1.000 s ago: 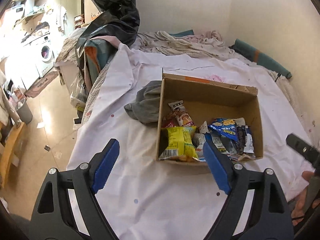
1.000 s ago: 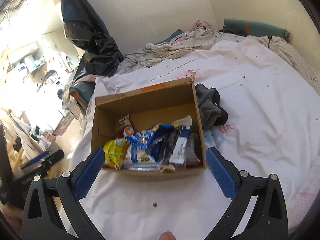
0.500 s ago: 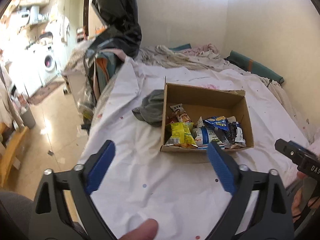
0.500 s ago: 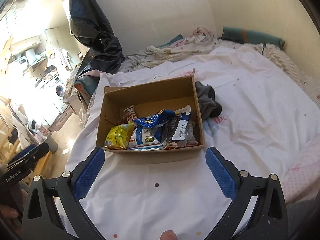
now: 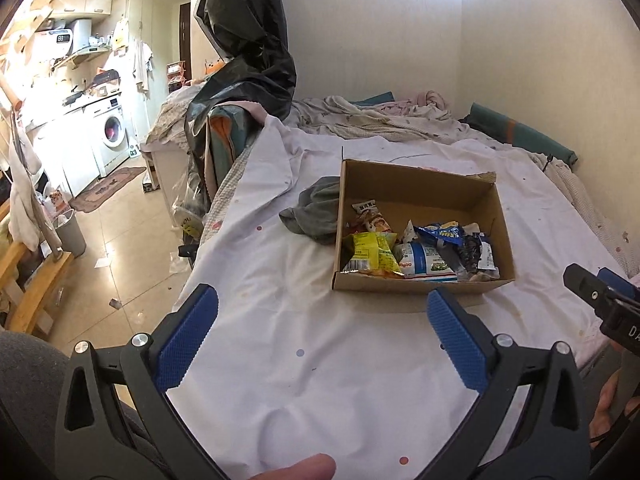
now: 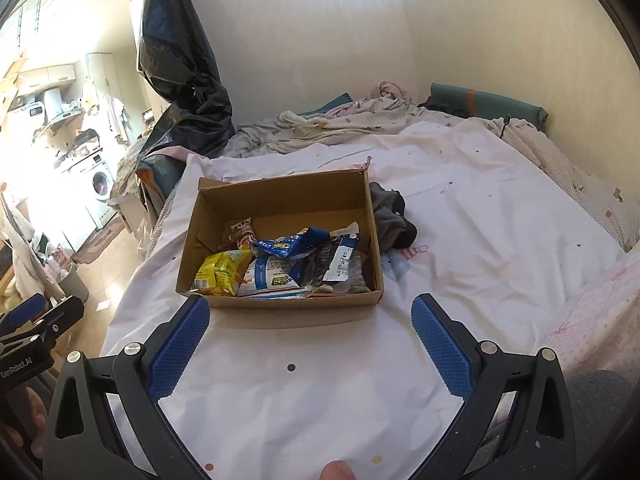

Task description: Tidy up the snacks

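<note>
An open cardboard box [image 5: 420,184] sits on a white bedsheet; it also shows in the right wrist view [image 6: 280,196]. Inside lie several snack packets: a yellow bag [image 5: 370,256] [image 6: 220,274], a blue and white bag [image 5: 426,264] [image 6: 272,276], a crumpled blue wrapper [image 5: 442,232] [image 6: 290,244] and a brown bar [image 5: 372,218]. My left gripper [image 5: 320,316] is open and empty, held back from the box's near side. My right gripper [image 6: 310,318] is open and empty just in front of the box.
A grey cloth [image 5: 316,212] [image 6: 390,220] lies against the box's side. Rumpled bedding [image 5: 380,116] is piled at the bed's far end. Black plastic sheeting [image 5: 244,52] hangs at the bed's left corner. The bed's left edge drops to a tiled floor [image 5: 120,248].
Both grippers have pulled back and up from the box, so it looks smaller and more sheet shows in front. Both stay open and empty.
</note>
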The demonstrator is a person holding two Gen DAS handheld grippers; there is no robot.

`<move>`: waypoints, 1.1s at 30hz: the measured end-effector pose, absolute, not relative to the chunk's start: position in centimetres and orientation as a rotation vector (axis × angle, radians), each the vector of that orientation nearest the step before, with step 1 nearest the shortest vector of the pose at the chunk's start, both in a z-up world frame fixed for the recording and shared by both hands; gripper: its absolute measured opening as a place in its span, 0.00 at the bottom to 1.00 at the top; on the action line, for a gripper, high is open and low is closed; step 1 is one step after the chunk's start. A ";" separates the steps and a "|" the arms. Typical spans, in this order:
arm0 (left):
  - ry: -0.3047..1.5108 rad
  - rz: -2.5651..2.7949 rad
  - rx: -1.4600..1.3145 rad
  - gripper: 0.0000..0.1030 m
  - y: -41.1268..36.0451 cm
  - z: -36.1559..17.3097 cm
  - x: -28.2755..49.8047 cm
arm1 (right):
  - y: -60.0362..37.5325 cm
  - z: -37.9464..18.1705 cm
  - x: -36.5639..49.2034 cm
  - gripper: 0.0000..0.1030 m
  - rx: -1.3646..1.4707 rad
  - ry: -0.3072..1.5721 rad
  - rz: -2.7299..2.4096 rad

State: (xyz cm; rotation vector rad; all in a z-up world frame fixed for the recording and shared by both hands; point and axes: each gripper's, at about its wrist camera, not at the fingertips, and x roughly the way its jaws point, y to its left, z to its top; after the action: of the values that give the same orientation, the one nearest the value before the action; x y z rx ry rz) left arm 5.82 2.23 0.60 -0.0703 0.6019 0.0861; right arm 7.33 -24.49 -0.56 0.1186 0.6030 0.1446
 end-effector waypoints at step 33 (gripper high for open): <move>0.618 0.045 -0.108 1.00 2.1 0.4 6.2 | -23.9 -1.3 7.4 1.00 0.078 0.618 0.129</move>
State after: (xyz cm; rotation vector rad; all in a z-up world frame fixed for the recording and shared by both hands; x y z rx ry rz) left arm 6.18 2.05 0.38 -0.1084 0.6184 0.0455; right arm 7.42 -23.94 -1.30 0.0779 0.6181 0.1295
